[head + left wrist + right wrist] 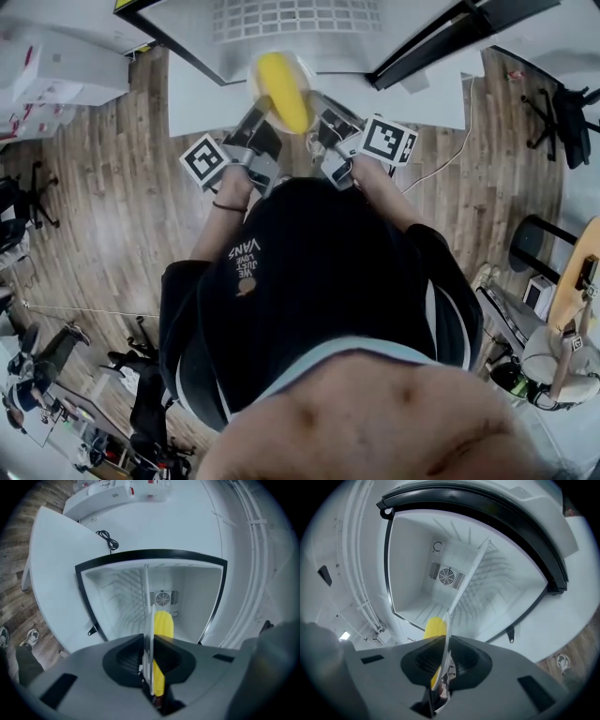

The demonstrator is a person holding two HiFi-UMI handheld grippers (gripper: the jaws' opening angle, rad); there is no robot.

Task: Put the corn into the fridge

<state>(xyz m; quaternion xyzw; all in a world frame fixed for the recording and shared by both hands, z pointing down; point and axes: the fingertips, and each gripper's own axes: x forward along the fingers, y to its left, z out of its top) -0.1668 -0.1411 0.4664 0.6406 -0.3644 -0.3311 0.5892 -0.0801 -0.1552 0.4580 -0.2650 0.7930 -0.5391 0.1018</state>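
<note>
Head view: a yellow corn cob lies on a thin white round plate, carried at the far side before the open white fridge. The left gripper and right gripper flank it.

Left gripper view: the jaws pinch the plate's rim, with the cob just right of it.

Right gripper view: the jaws pinch the rim, with the cob to its left.

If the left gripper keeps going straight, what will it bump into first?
The left gripper, holding the plate, points into the open fridge; the way looks free. First would likely be the back wall by the round fan, though depth is unclear.
</note>
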